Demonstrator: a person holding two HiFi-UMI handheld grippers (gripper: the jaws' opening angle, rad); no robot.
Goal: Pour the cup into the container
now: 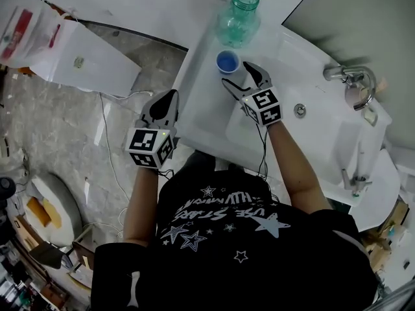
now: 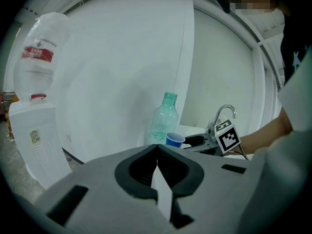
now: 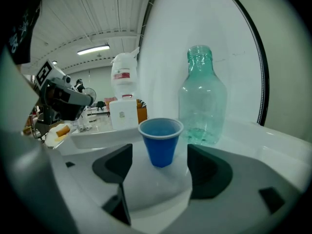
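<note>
Head view first: the cup (image 1: 227, 62), blue, stands upright on the white counter (image 1: 201, 118), with the bottle (image 1: 239, 15) just beside it at 12 o'clock. The right gripper (image 1: 238, 75) comes in from 5 o'clock, its tips either side of the cup. The left gripper (image 1: 165, 102) hangs off the counter edge at 8 o'clock from the cup, over the floor. The faucet (image 1: 353, 76) sits well apart at 3 o'clock. Over to the left gripper view: the left gripper (image 2: 157, 147) has its jaws pressed together on nothing; beyond them at 12 o'clock are the bottle (image 2: 163, 118), cup (image 2: 174, 139) and right gripper (image 2: 214, 140). A dispenser (image 2: 36, 140) stands at 9 o'clock. Now the right gripper view: the right gripper (image 3: 160, 172) has its jaws spread wide, and the cup (image 3: 161, 141) stands in the gap between them, neither pad touching it. The bottle (image 3: 202, 96), clear green and uncapped, rises at 1 o'clock behind it.
</note>
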